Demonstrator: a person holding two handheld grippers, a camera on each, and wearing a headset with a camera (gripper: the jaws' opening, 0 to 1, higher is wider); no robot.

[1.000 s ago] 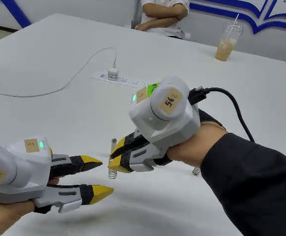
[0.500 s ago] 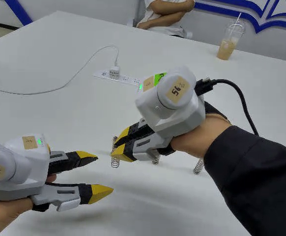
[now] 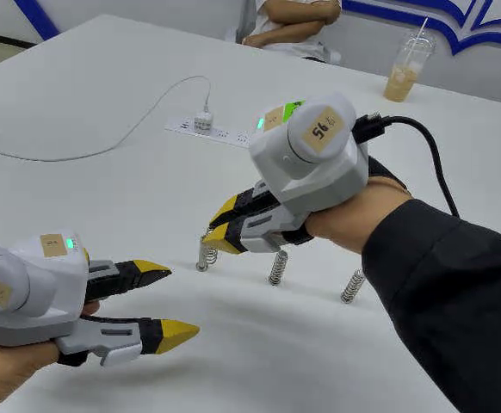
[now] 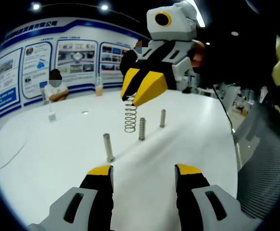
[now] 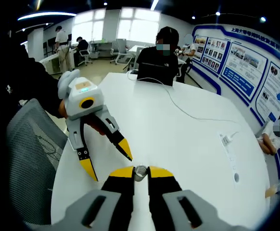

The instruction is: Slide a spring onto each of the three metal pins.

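Note:
My right gripper (image 3: 217, 238) is shut on the top end of a small coil spring (image 3: 211, 255), which hangs just above the white table (image 3: 104, 198), right beside a bare metal pin (image 3: 201, 257). In the left gripper view the spring (image 4: 130, 119) dangles behind and to the right of that bare pin (image 4: 108, 147). Two more upright pins to the right each wear a spring (image 3: 277, 268) (image 3: 352, 286). My left gripper (image 3: 166, 301) is open and holds nothing, low at the near left, jaws pointing towards the pins. The right gripper view shows the spring (image 5: 140, 172) end-on between its shut jaws.
A white power strip (image 3: 207, 129) with a plugged charger and a long cable lies further back. An iced drink cup (image 3: 403, 73) stands at the far right, with a seated person (image 3: 293, 21) behind the table. A black cable (image 3: 431, 163) trails from the right gripper.
My right gripper has lifted the spring off the table, up and slightly right, so it now hangs beside the bare pin. The left gripper has stayed almost still.

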